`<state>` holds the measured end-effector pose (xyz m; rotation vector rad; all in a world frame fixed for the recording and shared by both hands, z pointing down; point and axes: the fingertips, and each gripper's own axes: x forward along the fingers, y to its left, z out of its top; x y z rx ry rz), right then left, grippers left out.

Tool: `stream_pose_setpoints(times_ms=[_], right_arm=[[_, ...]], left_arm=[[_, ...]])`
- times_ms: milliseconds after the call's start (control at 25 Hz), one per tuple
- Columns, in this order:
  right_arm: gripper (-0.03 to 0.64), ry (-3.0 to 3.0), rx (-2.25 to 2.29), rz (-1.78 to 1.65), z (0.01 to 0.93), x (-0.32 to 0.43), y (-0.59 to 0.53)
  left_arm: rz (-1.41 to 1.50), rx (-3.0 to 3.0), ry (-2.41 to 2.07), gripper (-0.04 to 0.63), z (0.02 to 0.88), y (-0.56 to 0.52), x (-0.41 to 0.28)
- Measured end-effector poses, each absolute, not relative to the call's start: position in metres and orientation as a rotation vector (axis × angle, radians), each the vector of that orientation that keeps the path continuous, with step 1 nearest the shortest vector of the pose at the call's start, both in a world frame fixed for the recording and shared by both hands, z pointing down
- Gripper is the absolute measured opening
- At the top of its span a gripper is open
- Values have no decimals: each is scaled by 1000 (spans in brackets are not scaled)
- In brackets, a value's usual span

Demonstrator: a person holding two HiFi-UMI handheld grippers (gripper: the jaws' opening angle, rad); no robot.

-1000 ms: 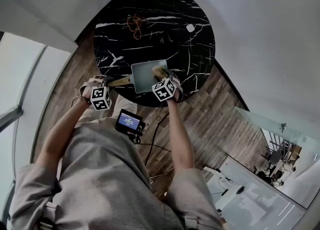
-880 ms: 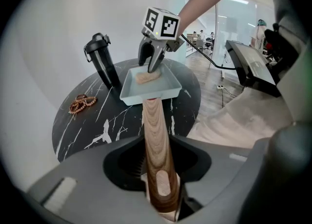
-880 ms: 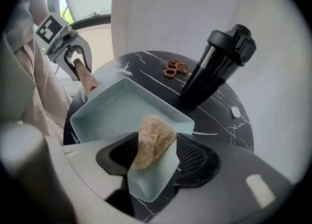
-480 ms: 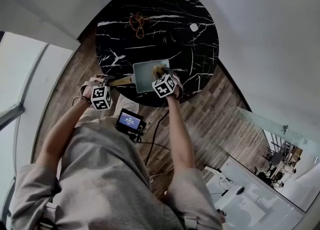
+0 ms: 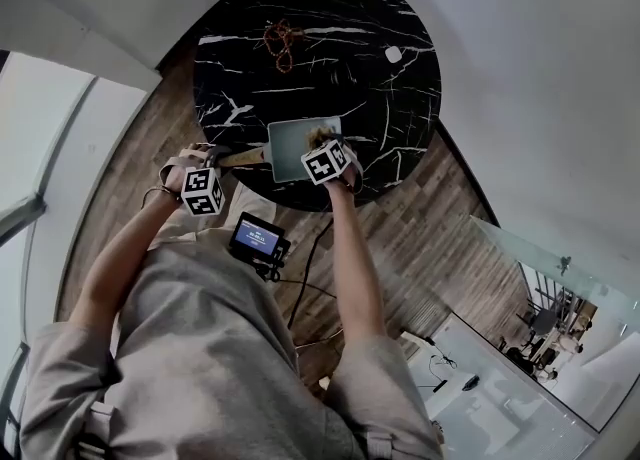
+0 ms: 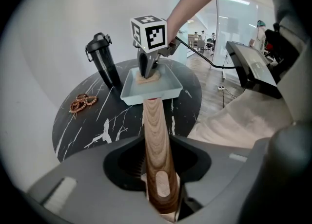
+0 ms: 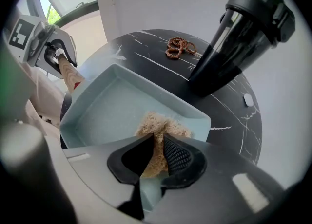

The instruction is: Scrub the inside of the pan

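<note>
Right tool [image 7: 156,141] jaws just closed, scrubber [image 7: 164,121] now pinched inside pan [image 7: 105,106] on table [image 7: 229,121]. Handle [image 6: 154,125] clamped by left tool [image 6: 158,172]. Scrubbing judged ready to begin.

Left gripper [image 6: 157,167] grips handle [image 6: 155,125]; right gripper [image 7: 155,152] just closing on scrubber [image 7: 158,123].

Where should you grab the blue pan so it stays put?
By its long wooden handle, coming from the table edge where it sticks out level. The left gripper is shut on it there, leaving the pan open for the scrubber.
</note>
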<state>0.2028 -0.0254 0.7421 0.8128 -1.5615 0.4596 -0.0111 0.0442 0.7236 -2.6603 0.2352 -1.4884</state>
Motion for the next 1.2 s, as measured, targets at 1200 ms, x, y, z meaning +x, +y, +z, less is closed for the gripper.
stream_pose_setpoints(times_ms=[1200], right_arm=[[60,-1723,707,578,742,112,0]], left_arm=[[-1503,-2648,218,123,727,44,-9]])
